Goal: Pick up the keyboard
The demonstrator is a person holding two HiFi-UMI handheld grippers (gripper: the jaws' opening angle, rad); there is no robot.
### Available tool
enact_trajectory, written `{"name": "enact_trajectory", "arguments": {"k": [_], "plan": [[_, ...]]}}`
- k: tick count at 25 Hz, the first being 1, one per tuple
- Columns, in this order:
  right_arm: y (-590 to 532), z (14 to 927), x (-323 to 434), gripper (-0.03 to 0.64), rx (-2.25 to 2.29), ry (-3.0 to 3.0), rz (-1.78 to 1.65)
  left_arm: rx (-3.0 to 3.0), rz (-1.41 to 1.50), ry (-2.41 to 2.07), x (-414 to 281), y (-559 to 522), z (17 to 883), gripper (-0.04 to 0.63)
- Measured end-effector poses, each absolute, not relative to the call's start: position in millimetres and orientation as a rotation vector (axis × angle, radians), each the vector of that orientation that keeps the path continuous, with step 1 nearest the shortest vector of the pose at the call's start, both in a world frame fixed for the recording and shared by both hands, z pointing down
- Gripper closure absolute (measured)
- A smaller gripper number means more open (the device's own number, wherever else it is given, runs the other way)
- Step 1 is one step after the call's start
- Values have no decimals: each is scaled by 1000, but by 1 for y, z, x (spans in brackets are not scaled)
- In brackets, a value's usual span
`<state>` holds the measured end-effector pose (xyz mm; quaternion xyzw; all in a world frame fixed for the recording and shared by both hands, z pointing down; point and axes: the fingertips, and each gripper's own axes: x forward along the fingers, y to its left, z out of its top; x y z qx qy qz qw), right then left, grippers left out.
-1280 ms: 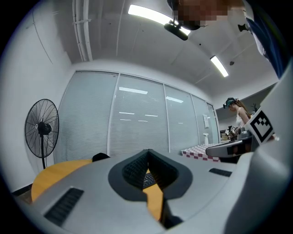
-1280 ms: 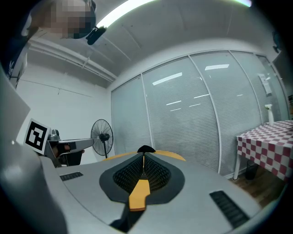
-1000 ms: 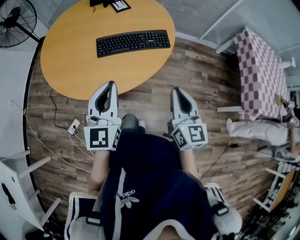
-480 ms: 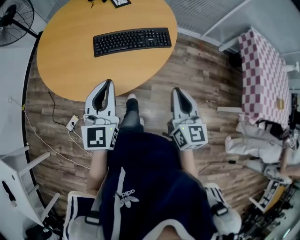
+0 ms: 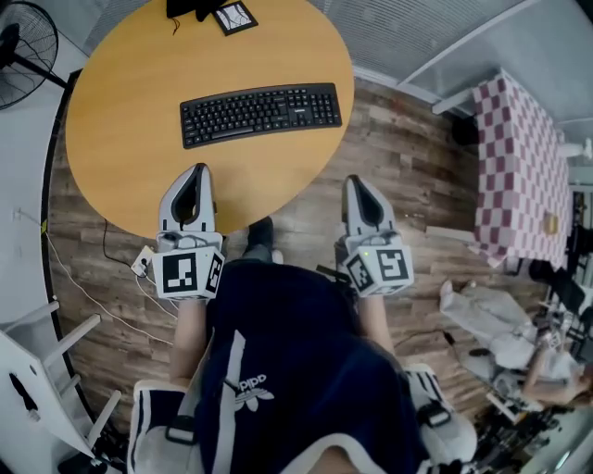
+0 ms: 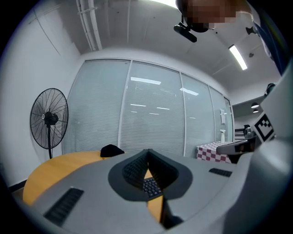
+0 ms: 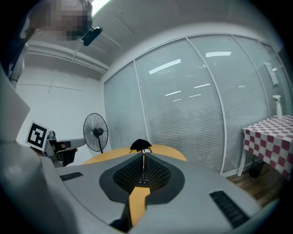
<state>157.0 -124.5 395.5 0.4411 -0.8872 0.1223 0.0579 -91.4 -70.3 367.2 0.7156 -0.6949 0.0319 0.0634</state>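
A black keyboard (image 5: 261, 113) lies flat on the round orange table (image 5: 120, 139), slightly slanted, toward the table's right side. My left gripper (image 5: 196, 169) is shut and empty, its tips over the table's near edge, short of the keyboard. To the right, my right gripper (image 5: 355, 180) is also shut and empty, over the wooden floor just off the table's edge. In the left gripper view a strip of the keyboard (image 6: 150, 186) shows through the slot behind the shut jaws. The right gripper view shows the table (image 7: 137, 201) ahead and a dark sliver of keys.
A black object (image 5: 190, 7) and a small framed card (image 5: 233, 17) sit at the table's far edge. A standing fan (image 5: 23, 42) is at far left, a white chair (image 5: 37, 370) near left, a checked-cloth table (image 5: 519, 167) at right. A cable with a plug block (image 5: 144, 264) lies on the floor.
Both grippers have moved forward toward the table. The left one's tips now reach over the table's edge, and the keyboard sits closer in the head view.
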Motion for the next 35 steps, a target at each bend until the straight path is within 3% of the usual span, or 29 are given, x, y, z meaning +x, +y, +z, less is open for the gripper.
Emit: {"name": "enact_trajectory", "arguments": {"k": [12, 35], "plan": [[-204, 411, 105, 607, 1336, -2630, 410, 2126, 137, -2043, -149, -146, 393, 591], [-261, 427, 63, 607, 1102, -2662, 414, 1912, 158, -2191, -192, -153, 402, 591]]}}
